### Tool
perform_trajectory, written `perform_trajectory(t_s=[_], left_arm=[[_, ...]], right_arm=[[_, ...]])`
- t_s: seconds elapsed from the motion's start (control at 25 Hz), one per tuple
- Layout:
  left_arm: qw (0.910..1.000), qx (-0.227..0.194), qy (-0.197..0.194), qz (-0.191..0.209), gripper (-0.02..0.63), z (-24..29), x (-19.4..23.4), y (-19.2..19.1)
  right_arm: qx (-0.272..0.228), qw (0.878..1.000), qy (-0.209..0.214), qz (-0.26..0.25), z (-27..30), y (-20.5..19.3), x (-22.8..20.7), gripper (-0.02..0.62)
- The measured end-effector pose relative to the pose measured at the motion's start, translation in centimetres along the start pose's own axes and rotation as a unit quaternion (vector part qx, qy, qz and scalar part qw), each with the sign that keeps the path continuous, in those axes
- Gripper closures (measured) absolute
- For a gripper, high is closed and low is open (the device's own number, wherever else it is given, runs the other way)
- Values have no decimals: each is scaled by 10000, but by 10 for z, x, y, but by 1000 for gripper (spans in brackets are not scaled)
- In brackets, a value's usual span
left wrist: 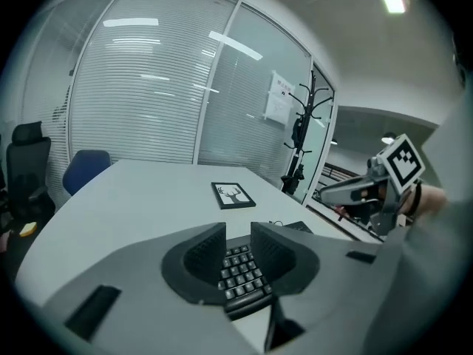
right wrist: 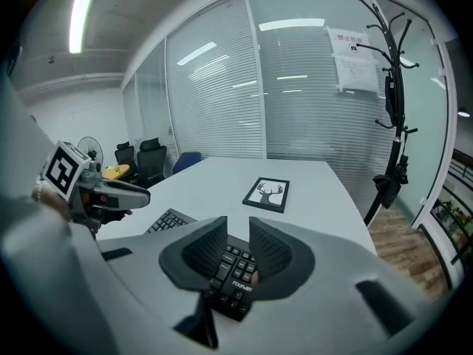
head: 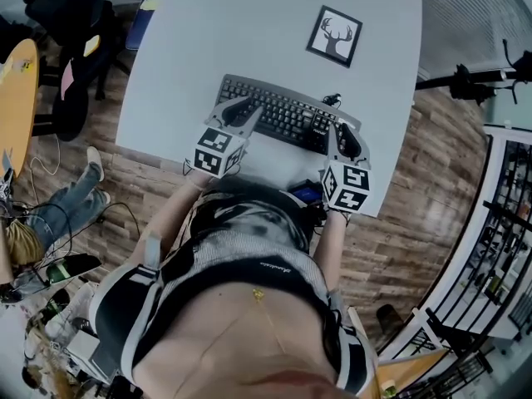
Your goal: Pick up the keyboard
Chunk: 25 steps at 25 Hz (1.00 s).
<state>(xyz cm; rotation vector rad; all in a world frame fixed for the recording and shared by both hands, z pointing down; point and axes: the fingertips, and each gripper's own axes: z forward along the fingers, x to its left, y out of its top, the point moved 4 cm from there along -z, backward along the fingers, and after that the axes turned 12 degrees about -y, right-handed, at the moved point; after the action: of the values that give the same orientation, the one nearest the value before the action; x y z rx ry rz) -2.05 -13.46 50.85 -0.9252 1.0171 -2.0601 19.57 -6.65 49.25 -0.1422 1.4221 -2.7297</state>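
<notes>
Near the front edge of the table (head: 249,23) the keyboard (head: 287,115) is recorded, with the left gripper (head: 248,108) over its left end and the right gripper (head: 342,133) over its right. Both pairs of jaws are narrowly parted and nothing is gripped. Risk judged: so slight a gap may shove or tilt the keyboard rather than admit it. Both ends are shown only by the head view, the key lettering (right wrist: 240,285) only by the right gripper view.

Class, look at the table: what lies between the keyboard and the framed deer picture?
Bare white table, save a small dark cable at the far edge of the keyboard, before the deer picture; the head view shows it.
</notes>
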Motion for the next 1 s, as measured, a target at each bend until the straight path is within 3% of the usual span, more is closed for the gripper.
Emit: perform_trajectory(t_s=[0.68, 1.0], left_arm=[[9947, 719, 486, -548, 520, -1, 66, -53], [9901, 847, 731, -842, 518, -5, 99, -66]], right_arm=[[833, 9956, -418, 30, 36, -51, -31, 500], [1104, 9921, -583, 154, 51, -69, -53, 500]])
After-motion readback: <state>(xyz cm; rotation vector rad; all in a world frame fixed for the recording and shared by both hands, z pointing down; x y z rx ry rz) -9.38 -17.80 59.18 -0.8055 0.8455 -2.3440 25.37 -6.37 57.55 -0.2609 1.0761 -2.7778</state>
